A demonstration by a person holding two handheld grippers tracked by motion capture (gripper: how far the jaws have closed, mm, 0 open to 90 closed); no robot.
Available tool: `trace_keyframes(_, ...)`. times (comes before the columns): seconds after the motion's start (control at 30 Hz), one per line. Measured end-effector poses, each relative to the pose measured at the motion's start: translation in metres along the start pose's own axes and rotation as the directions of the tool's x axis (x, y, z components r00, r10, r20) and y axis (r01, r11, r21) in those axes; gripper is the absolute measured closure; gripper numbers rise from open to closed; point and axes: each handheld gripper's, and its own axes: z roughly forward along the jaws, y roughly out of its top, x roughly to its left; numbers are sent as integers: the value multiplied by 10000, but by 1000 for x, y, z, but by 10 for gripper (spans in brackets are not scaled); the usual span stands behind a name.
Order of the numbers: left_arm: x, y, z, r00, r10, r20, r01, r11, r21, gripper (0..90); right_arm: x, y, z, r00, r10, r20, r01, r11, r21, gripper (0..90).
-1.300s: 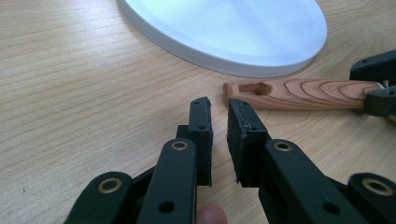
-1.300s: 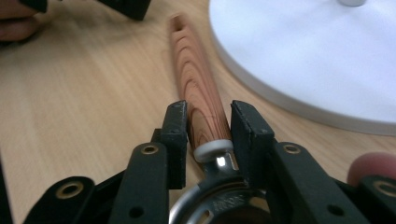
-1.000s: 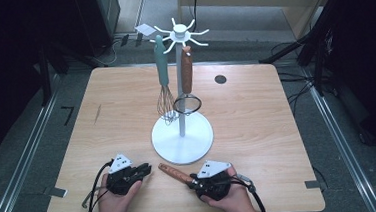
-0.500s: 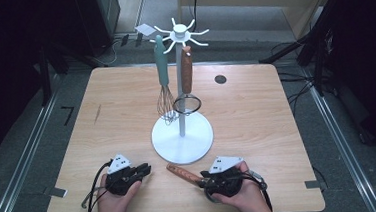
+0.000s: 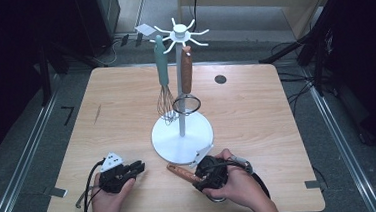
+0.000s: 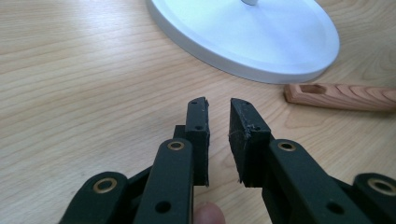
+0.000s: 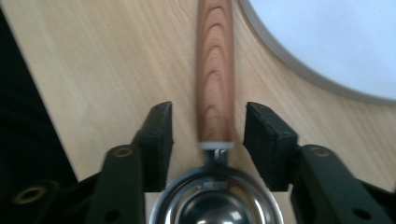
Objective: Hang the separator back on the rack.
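A wooden-handled utensil [image 5: 179, 172] with a steel bowl [image 7: 217, 205] lies on the table just in front of the white stand's base [image 5: 197, 130]. My right gripper [image 5: 197, 178] hovers over it. Its jaws have just been opening, and the handle [image 7: 215, 70] runs between them with a gap on each side. My left gripper [image 5: 137, 167] rests at the near left. In the left gripper view, my left gripper [image 6: 218, 105] has a narrow gap between its pads and nothing in it, and the handle's holed end [image 6: 341, 95] shows to its right.
On the stand's hooks hang a teal-handled whisk [image 5: 163, 82] and a wooden-handled strainer [image 5: 186, 76]. The round base [image 6: 252, 32] sits close ahead of both grippers. A dark grommet [image 5: 220, 78] marks the far right of the tabletop.
The right gripper's jaws have widened off the handle and the hand has lifted a little. The utensil lies slightly farther right than a second ago. The left gripper has not moved.
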Motion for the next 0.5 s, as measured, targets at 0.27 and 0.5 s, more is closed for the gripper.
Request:
trace_keyframes(0.27, 6, 0, -3, 9999, -100, -68, 99, 9999, -102, 783, 3, 23, 10, 9996, 261, 84, -270, 9880, 1522, 610)
trace_keyframes(0.5, 8, 1, -4, 9999, -127, -90, 126, 9998, -127, 782, 1, 31, 20, 9962, 739, 462, -825, 9701, 2284, 654)
